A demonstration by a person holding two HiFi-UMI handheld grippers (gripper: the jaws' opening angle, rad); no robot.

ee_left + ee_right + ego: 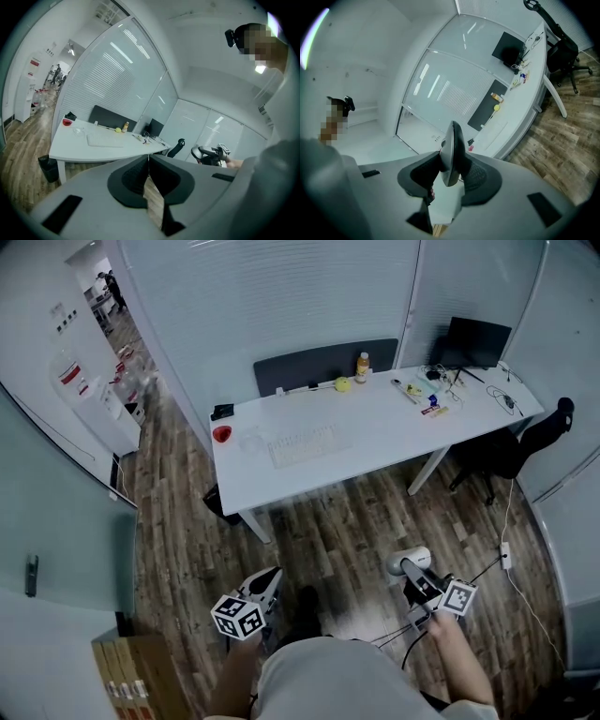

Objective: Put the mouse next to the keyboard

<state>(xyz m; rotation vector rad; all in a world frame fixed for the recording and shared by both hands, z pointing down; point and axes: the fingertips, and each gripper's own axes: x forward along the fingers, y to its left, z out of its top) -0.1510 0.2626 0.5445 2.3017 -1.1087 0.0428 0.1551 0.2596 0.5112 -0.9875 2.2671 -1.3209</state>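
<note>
A white keyboard [309,444] lies on the white table [375,423] across the room from me, and it also shows in the left gripper view as the keyboard [104,140]. A pale grey mouse [410,560] is held edge-up over the wooden floor, my right gripper [413,570] shut on it. In the right gripper view the mouse [451,153] stands upright between the dark pads [474,174]. My left gripper [269,583] hangs low at the left, shut with nothing in it; in the left gripper view its pads [140,173] meet at the tip.
On the table are a red bowl [222,434], a yellow ball [342,384], a bottle [362,367], a black monitor [478,341] and small clutter at the right end. A black chair [511,451] stands at the right, a dark bin [220,502] under the table, cables and a power strip [504,554] on the floor.
</note>
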